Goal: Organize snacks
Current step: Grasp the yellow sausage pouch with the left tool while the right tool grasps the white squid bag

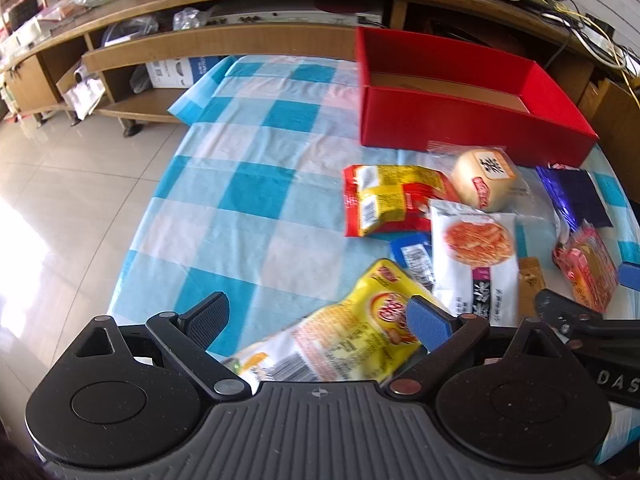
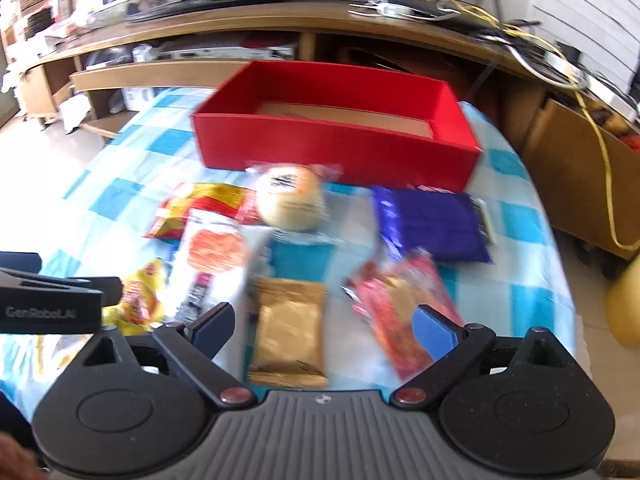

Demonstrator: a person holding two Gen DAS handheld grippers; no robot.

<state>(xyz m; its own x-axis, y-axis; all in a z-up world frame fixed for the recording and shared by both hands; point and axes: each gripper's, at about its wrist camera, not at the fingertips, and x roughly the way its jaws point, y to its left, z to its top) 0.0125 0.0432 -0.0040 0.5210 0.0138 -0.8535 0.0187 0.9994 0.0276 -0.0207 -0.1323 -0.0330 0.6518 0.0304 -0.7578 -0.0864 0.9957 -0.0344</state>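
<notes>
Left gripper point(image 1: 320, 320) gaped wide over yellow packet point(image 1: 360, 332); right gripper point(image 2: 324, 330) wide over gold packet point(image 2: 290, 332). Risked snagging neighbouring packets, probably; view blurred. Red box point(image 2: 340, 148) empty.

Black tool point(image 1: 318, 320), blue pads point(image 1: 426, 322), ribbed grey base.

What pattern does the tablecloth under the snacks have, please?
The tablecloth is checked blue, pale blue and white; the left wrist view shows it best.

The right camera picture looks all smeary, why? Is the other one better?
Right wrist view: motion blur smears the red box and the round bun. Left wrist view: sharper, the bun's label reads clearer, but sun glare whitens the floor, and the fisheye bends the shelf.
</notes>
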